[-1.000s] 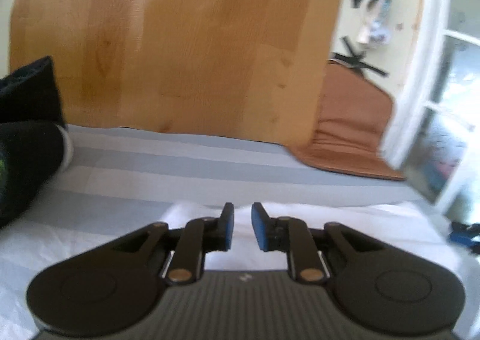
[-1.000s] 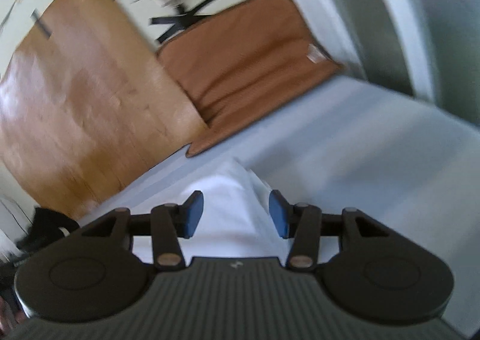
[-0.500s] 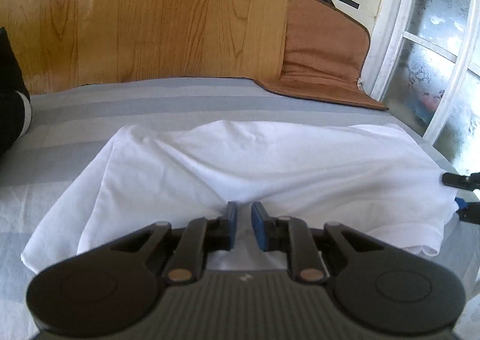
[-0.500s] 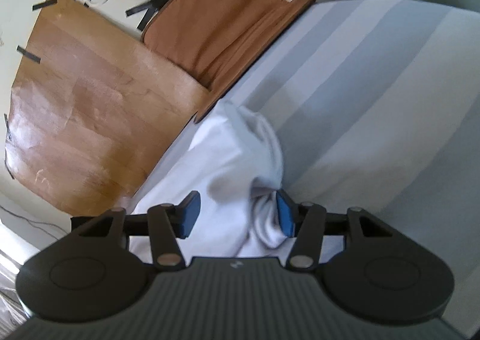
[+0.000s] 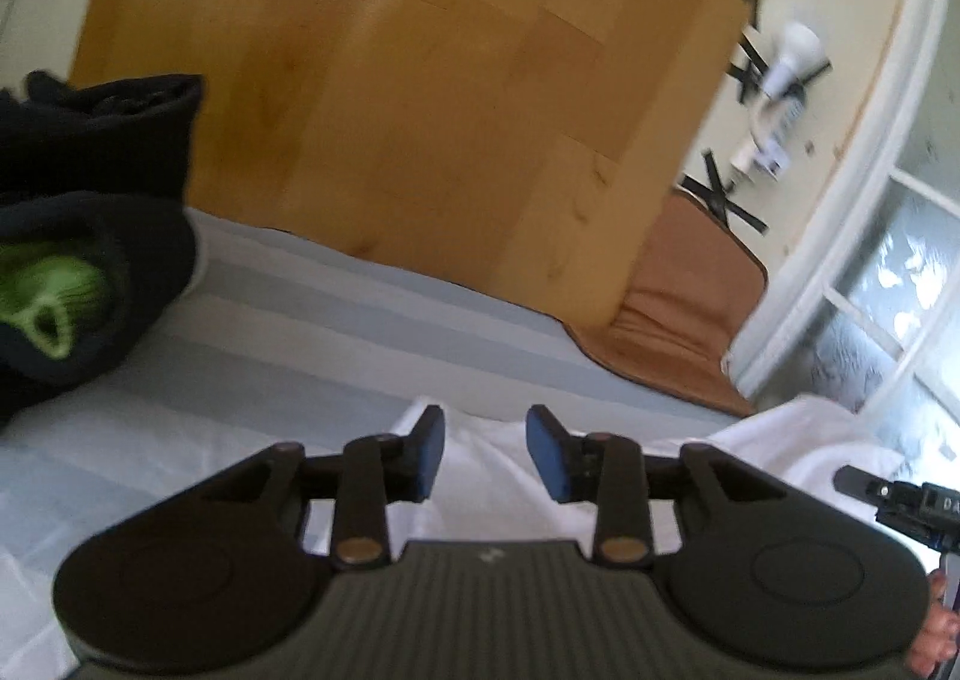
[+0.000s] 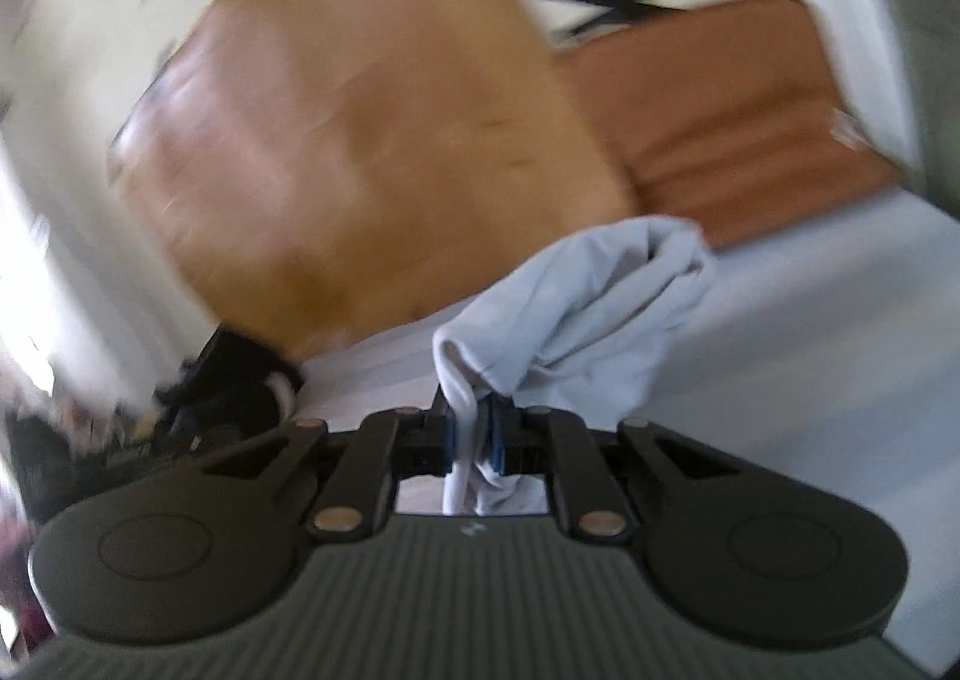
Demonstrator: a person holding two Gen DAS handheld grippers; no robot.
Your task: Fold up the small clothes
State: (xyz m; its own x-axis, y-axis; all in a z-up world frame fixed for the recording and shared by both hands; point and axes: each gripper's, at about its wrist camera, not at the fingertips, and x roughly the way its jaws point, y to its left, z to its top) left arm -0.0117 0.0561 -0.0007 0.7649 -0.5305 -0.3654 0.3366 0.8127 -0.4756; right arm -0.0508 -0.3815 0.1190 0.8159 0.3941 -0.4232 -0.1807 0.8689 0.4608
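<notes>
right gripper (image 6: 474, 434) just closed on white garment (image 6: 600, 308) edge, left gripper (image 5: 485, 455) just opened, striped sheet (image 5: 288, 332) beyond

Black grippers (image 5: 486, 455), blue-padded jaws, brass screws.

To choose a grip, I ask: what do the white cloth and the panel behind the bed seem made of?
White cloth: thin, soft woven fabric, perhaps cotton; it bunches and drapes in folds, matte. Panel: wood or wood-look laminate; grain lines, plank seams, slight sheen.
</notes>
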